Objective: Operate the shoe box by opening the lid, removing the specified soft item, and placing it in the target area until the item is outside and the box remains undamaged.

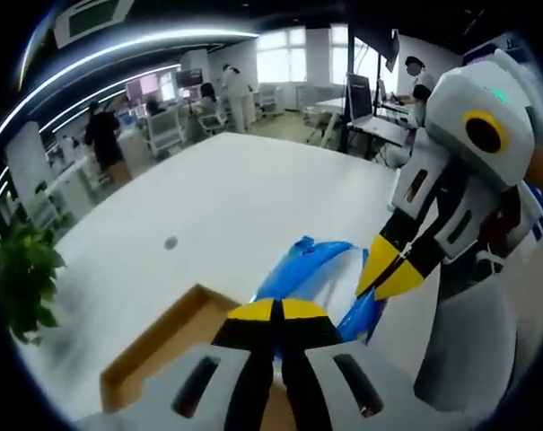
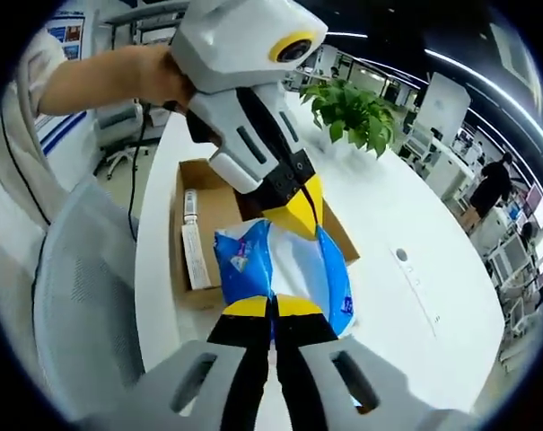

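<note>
Yellow-tipped fingers (image 2: 253,308) of the right gripper (image 2: 273,307) are seen pressed together on the near edge of a blue-and-white soft pack (image 2: 284,269), which is thereby held up above the box. From the far side of the right gripper view, the left gripper (image 2: 293,215) is seen clenched on the pack's upper edge, so that the pack is pinched between both tools. In the left gripper view, the same left gripper (image 1: 278,310) is shown with its tips closed on the blue pack (image 1: 311,274), and the right gripper (image 1: 388,274) is seen reaching in from the right with its tips closed against the pack's far side.

An open cardboard shoe box (image 2: 195,296) is seen lying on the table beneath the pack; its lid cannot be made out. Inside it, along the left wall, a white tube (image 2: 191,208) and a flat white card or packet (image 2: 196,256) are laid lengthwise. The box's brown rim (image 1: 154,346) is also visible in the left gripper view.

The pack's long axis is seen running from the near gripper toward the far one, with the pack hanging above the box's right half.

A broad white table (image 1: 235,202) is used as the surface, with a small round grommet (image 1: 170,242) set in it. A potted green plant (image 2: 352,112) is placed at the table's far end. An open office with desks, monitors, chairs and several people is seen beyond, under long ceiling light strips. A person's hand (image 2: 159,76) is seen holding the left gripper.
</note>
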Available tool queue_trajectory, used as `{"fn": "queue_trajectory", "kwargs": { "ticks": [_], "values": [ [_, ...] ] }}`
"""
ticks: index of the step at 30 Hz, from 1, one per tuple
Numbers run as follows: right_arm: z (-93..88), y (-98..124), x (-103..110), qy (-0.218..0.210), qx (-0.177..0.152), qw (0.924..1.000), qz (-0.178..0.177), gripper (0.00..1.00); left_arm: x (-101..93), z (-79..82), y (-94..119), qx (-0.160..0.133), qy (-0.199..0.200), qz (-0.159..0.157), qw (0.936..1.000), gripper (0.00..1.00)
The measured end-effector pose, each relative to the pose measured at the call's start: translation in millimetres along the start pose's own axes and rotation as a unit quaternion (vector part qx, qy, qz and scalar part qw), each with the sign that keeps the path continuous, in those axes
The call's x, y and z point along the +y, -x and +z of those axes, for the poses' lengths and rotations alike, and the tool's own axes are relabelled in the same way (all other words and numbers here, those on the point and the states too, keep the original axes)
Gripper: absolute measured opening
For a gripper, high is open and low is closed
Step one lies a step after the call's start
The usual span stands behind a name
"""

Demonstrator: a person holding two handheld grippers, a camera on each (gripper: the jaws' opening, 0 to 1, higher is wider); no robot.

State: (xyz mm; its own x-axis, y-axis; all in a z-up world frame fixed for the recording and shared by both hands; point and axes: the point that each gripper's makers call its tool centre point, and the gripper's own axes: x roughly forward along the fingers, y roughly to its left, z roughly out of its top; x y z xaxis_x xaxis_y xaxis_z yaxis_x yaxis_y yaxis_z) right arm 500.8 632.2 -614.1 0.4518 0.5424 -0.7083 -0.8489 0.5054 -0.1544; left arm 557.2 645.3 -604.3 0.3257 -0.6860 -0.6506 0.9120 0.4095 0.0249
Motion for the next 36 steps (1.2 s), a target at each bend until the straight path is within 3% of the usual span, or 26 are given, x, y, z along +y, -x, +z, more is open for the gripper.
{"fn": "queue_trajectory", "kwargs": {
  "ticks": [36],
  "values": [
    [-98.1,61,-70,-0.047,0.044,0.9972,-0.038,0.00,-53.2,63.1,-102,0.012,-0.049,-0.063,0.9967,0.00]
  ]
}}
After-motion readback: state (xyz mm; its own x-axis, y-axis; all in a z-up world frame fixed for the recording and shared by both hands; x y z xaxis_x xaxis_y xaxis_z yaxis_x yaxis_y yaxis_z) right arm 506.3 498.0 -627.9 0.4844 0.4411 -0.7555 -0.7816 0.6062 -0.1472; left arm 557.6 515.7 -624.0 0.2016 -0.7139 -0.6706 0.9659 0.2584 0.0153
